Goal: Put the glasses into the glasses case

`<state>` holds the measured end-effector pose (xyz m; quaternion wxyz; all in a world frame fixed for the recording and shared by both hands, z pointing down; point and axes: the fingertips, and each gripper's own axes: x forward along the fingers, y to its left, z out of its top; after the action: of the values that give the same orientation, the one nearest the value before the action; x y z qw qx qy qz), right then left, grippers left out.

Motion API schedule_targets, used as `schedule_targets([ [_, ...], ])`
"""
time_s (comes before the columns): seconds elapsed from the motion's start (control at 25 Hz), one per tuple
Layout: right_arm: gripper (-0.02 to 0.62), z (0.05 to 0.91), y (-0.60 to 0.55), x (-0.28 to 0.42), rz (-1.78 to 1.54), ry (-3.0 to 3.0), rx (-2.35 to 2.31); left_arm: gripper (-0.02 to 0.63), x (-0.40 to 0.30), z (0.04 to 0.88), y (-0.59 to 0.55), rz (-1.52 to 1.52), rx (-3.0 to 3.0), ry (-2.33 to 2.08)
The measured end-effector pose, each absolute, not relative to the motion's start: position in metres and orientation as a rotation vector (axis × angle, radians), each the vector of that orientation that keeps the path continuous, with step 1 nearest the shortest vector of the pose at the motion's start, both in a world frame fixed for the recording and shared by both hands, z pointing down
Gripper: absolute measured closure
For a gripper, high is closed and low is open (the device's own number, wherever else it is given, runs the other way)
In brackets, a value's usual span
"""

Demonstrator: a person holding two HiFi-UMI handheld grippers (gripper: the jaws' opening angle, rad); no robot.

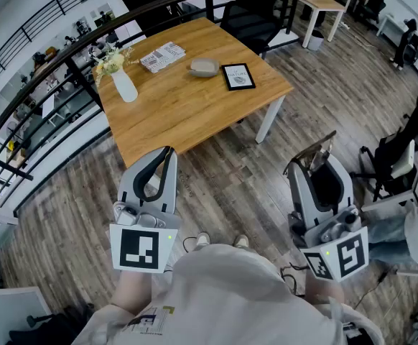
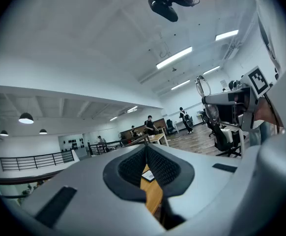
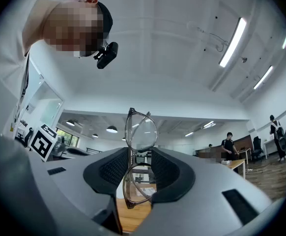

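A grey glasses case (image 1: 203, 67) lies on the far side of the wooden table (image 1: 187, 110). In front of the table, over the floor, my right gripper (image 1: 322, 151) is shut on a pair of thin-framed glasses (image 1: 329, 141). In the right gripper view the glasses (image 3: 141, 132) stand on edge between the dark pads (image 3: 165, 167), one lens sticking out above the right gripper (image 3: 139, 156). My left gripper (image 1: 167, 154) hangs just off the table's near edge. It is shut, and in the left gripper view nothing is between the left gripper's (image 2: 146, 154) pads.
On the table stand a white vase with flowers (image 1: 123, 85), a magazine (image 1: 162, 56) and a framed picture (image 1: 238, 76). A dark railing (image 1: 65, 49) curves behind the table. Office chairs (image 1: 403, 153) stand to the right. People (image 2: 149, 123) are far off in the room.
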<state>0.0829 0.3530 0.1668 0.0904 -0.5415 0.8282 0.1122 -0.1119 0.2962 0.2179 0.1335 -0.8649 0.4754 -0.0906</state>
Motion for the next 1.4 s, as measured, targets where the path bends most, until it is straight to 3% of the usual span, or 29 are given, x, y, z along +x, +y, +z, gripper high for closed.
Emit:
schedule_targets([
  [1.12,0.425,0.205,0.383,0.18,0.278,2.581,-1.573,0.581,0.003,0.232,0.335,-0.307,-2.509,1.361],
  [1.4,0.425,0.21,0.366,0.182,0.279,2.578,-1.516,0.581,0.004,0.241,0.317,-0.272,-2.509,1.408],
])
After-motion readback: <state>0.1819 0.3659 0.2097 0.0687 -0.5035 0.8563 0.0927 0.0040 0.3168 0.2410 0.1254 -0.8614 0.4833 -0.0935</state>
